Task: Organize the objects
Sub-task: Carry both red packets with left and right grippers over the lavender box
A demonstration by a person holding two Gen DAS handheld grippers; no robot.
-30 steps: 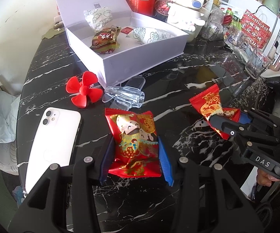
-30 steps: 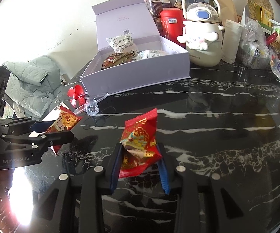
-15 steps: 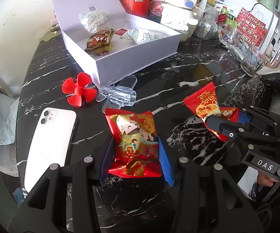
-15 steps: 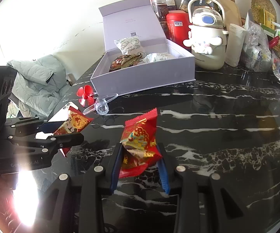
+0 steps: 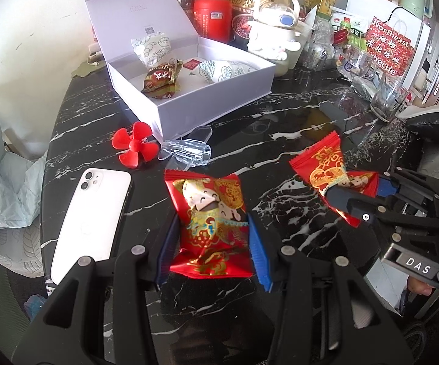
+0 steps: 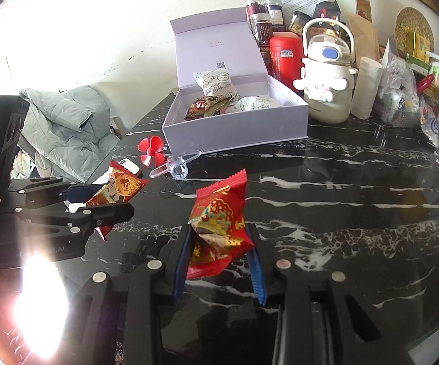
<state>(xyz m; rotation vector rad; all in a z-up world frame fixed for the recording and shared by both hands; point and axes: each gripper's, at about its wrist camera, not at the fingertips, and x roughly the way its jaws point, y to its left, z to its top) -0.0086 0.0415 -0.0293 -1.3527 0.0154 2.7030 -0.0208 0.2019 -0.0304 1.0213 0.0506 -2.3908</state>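
Note:
My left gripper [image 5: 211, 222] is shut on a red snack packet [image 5: 211, 213] with a cartoon figure, held above the black marble table [image 5: 280, 127]. My right gripper [image 6: 219, 234] is shut on a second red snack packet [image 6: 219, 216]. Each gripper shows in the other's view: the right gripper [image 5: 359, 194] at the right, the left gripper [image 6: 103, 196] at the left. The open white box [image 5: 219, 100] stands beyond, holding two white-wrapped packets and a brown one [image 5: 161, 80].
A white phone [image 5: 93, 213], a red propeller [image 5: 134, 147] and a clear plastic scoop [image 5: 189, 150] lie in front of the box. A red canister [image 5: 213, 18], a white cartoon kettle [image 5: 275, 41], jars and bags crowd the back. A glass [image 5: 389, 100] stands right.
Both grippers have lifted and pulled back a little with their packets, so the box and table objects sit lower and farther in view. Grips are unchanged.

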